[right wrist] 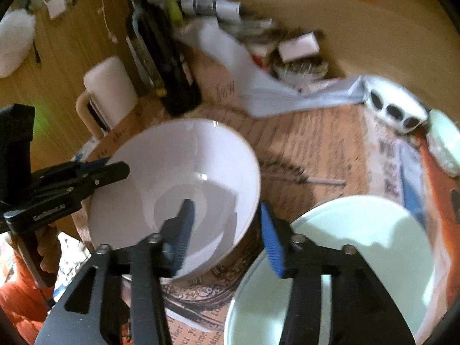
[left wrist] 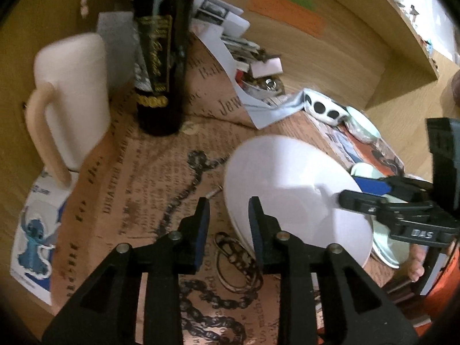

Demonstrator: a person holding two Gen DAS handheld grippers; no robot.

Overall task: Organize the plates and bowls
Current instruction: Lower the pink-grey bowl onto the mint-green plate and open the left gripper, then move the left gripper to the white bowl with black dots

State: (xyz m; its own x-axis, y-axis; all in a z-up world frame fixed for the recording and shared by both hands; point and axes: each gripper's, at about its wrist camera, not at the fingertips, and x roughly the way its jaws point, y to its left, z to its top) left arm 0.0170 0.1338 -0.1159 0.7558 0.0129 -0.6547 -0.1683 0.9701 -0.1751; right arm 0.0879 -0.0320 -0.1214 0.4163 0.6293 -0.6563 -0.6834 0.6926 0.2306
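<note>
The white bowl [right wrist: 178, 166] sits in the middle of the table, on a brown cloth [left wrist: 143, 172] with newspaper print, and it looks tipped to one side. The right gripper [right wrist: 225, 204] has its fingers wide apart over the near edge of the bowl. One finger is inside the bowl and the other is outside, so they are not squeezing it. The left gripper [left wrist: 227, 199] is at the other side of the bowl. Its fingers are apart too, and the bowl's edge is about between them. It is hard to tell if they touch it. A pale green plate [right wrist: 359, 244] lies just beside the bowl, under the right gripper. Behind the bowl stand a dark bottle [left wrist: 161, 57] and a white mug [left wrist: 72, 100]. A pile of papers [left wrist: 230, 43] is at the back.
</note>
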